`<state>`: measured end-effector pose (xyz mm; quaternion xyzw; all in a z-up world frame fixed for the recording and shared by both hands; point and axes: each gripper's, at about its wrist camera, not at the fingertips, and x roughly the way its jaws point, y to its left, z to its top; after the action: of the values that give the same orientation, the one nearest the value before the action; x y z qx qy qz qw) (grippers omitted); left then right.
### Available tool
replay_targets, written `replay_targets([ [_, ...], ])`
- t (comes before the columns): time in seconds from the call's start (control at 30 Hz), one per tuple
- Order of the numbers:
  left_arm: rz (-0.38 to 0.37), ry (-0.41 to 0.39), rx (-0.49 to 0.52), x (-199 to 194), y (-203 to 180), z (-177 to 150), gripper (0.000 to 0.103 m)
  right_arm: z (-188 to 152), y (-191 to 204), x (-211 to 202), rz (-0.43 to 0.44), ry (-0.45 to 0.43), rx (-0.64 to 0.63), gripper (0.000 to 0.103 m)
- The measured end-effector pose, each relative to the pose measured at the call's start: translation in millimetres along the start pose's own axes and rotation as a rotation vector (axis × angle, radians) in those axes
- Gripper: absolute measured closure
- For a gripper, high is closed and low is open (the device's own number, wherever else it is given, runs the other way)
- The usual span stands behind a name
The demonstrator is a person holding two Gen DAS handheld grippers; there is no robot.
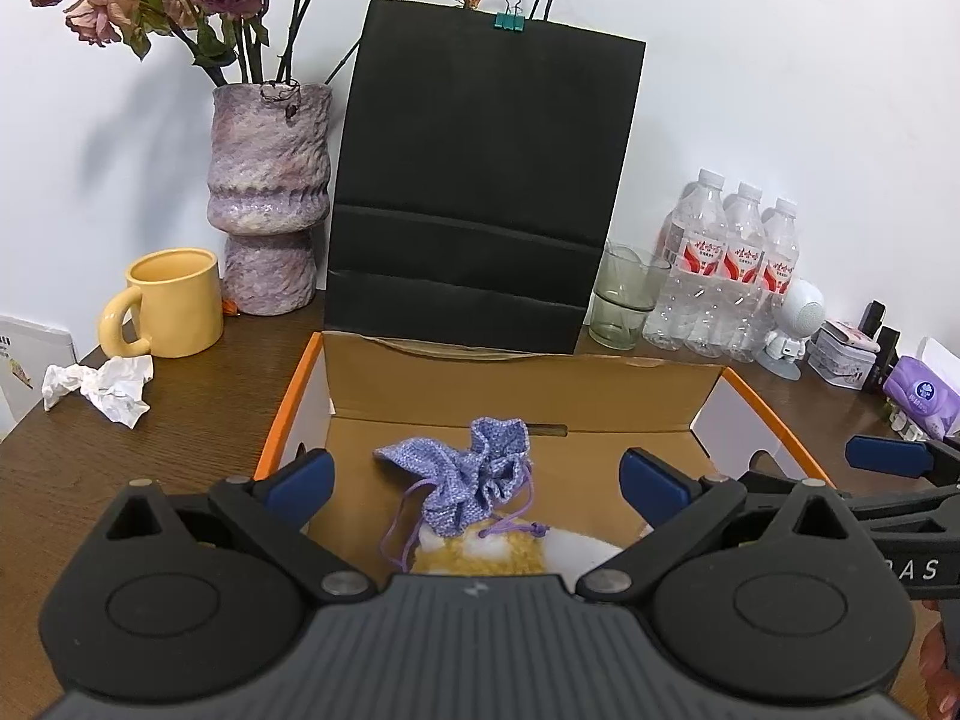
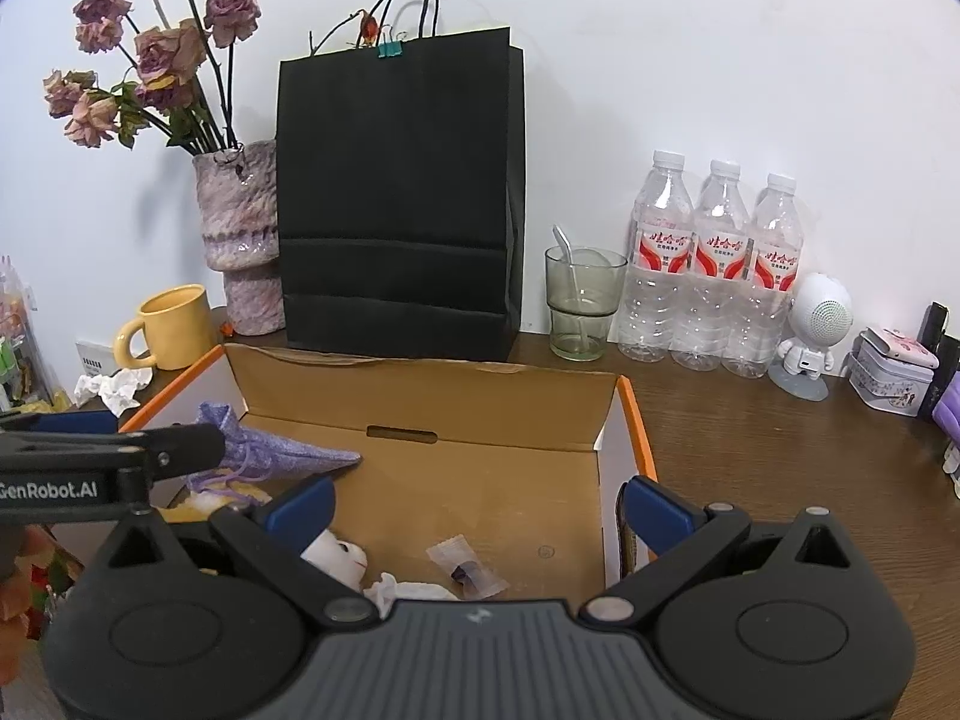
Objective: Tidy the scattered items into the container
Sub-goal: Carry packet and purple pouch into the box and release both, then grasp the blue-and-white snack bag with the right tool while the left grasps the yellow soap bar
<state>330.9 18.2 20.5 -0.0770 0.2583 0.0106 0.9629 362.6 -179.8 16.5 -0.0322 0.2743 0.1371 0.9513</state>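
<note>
Both grippers over the cardboard box [image 2: 480, 402]. My left gripper [image 1: 477, 480] is released, jaws wide, nothing between them; the purple pouch [image 1: 474, 480] lies in the box's left part, on a yellow-white plush [image 1: 480, 552]. Right gripper [image 2: 477, 507] spread too, empty, above a small wrapper [image 2: 465, 564] on the box floor. Crumpled tissue [image 1: 99, 387] sits outside on the table [image 1: 198, 414], far left by the yellow mug [image 1: 174, 303]; I judge it next.

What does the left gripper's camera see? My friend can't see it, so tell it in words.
The open left gripper hovers over a cardboard box holding a purple drawstring pouch on a fluffy yellow-white toy. Crumpled paper lies outside on the table.
</note>
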Motion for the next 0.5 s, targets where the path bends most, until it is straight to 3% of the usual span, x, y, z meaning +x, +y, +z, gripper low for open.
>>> replay_targets([
  [0.27,-0.028,-0.057,-0.014,-32,1,3,0.000,4,2,-25,0.001,-0.046,-0.006,0.000],
  [0.5,-0.056,-0.114,-0.022,-85,6,-9,0.000,-10,3,-81,0.005,-0.109,-0.010,0.000],
])
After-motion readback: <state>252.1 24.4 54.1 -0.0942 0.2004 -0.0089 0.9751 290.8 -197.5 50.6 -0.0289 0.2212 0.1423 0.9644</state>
